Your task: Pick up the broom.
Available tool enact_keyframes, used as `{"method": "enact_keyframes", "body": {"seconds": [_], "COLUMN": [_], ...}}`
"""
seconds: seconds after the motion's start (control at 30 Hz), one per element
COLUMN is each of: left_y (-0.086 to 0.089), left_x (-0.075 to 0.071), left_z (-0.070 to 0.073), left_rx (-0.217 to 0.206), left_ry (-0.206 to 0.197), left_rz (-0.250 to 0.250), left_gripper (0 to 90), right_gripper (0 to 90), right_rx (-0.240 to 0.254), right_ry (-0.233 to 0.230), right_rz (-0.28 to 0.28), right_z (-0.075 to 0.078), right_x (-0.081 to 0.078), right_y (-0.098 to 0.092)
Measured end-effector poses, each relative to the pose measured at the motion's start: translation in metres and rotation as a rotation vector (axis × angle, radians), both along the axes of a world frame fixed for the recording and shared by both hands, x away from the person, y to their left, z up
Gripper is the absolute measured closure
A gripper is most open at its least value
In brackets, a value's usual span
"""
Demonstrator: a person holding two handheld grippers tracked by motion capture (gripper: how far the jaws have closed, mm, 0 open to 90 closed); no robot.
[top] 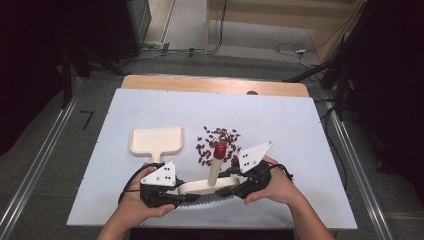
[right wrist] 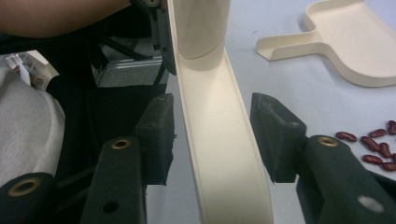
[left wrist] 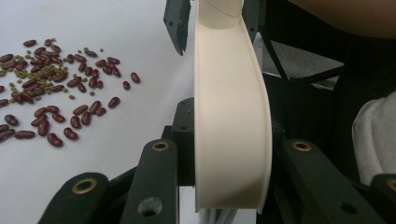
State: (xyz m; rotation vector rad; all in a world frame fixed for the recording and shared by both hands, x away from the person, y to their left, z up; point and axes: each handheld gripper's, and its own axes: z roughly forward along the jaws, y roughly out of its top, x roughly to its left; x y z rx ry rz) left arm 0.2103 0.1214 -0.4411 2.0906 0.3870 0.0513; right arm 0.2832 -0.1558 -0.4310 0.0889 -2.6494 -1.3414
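With left tongs (top: 176, 196) clamped and right tongs (top: 227, 189) spread around the cream plastic brush (top: 206, 186) between them, sweeping is unstarted — red kidney beans (top: 218, 144) lie scattered beyond, cream dustpan (top: 156, 140) empty.

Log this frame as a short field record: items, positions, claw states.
surface: white table sheet
tool held: cream plastic brush with curved base and red-capped upright handle, near edge
left claw: shut on the brush base's left end
right claw: jaws straddle the right end, gaps visible in the right gripper view
dustpan: cream plastic dustpan, lying flat, left of the beans
spill: dark red kidney beans with small green beans, beyond the brush
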Motion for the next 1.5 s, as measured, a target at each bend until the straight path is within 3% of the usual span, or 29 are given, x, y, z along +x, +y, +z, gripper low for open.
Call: {"method": "enact_keyframes", "body": {"seconds": [0.1, 0.2, 0.4, 0.53, 0.63, 0.73, 0.93, 1.0, 1.03, 1.07, 1.17, 1.27, 1.5], "left_y": [-0.001, 0.001, 0.003, 0.008, 0.015, 0.023, 0.033, 0.035, 0.035, 0.036, 0.039, 0.045, 0.065], "left_x": [0.000, 0.000, 0.002, 0.005, 0.005, 0.007, 0.008, 0.009, 0.009, 0.009, 0.010, 0.010, 0.012], "left_z": [0.000, -0.001, -0.004, -0.006, -0.006, -0.004, -0.002, -0.002, -0.002, -0.002, -0.002, -0.002, -0.003], "left_rx": [-0.001, -0.004, -0.017, -0.048, -0.058, -0.090, -0.110, -0.114, -0.112, -0.110, -0.120, -0.145, -0.196], "left_ry": [0.006, 0.017, 0.035, 0.012, -0.001, -0.008, -0.014, -0.015, -0.016, -0.019, -0.015, -0.017, -0.024], "left_rz": [-0.009, -0.027, -0.044, 0.010, 0.071, 0.141, 0.225, 0.246, 0.260, 0.264, 0.297, 0.321, 0.393], "left_gripper": [68.6, 68.6, 68.2, 62.8, 56.5, 40.8, 26.7, 20.8, 14.2, 14.2, 3.0, 0.0, 0.0], "right_gripper": [62.5, 65.0, 65.7, 65.9, 66.0, 65.9, 65.9, 65.9, 65.9, 65.9, 65.9, 65.9, 65.8], "right_rx": [0.006, -0.001, -0.024, -0.023, -0.030, -0.038, -0.002, 0.000, 0.010, 0.010, 0.037, 0.052, 0.070], "right_ry": [0.007, 0.022, 0.015, -0.032, -0.041, -0.055, -0.066, -0.073, -0.069, -0.069, -0.066, -0.064, -0.071], "right_rz": [0.030, 0.061, 0.056, 0.008, -0.012, -0.077, -0.183, -0.241, -0.301, -0.301, -0.400, -0.512, -0.696], "right_z": [-0.001, -0.002, -0.001, 0.002, 0.002, 0.003, 0.007, 0.008, 0.009, 0.009, 0.009, 0.009, 0.010], "right_x": [0.000, 0.000, -0.004, -0.007, -0.005, -0.001, 0.006, 0.009, 0.013, 0.013, 0.019, 0.024, 0.035], "right_y": [0.001, 0.003, 0.005, 0.005, 0.005, -0.001, -0.011, -0.015, -0.020, -0.020, -0.028, -0.037, -0.058]}}
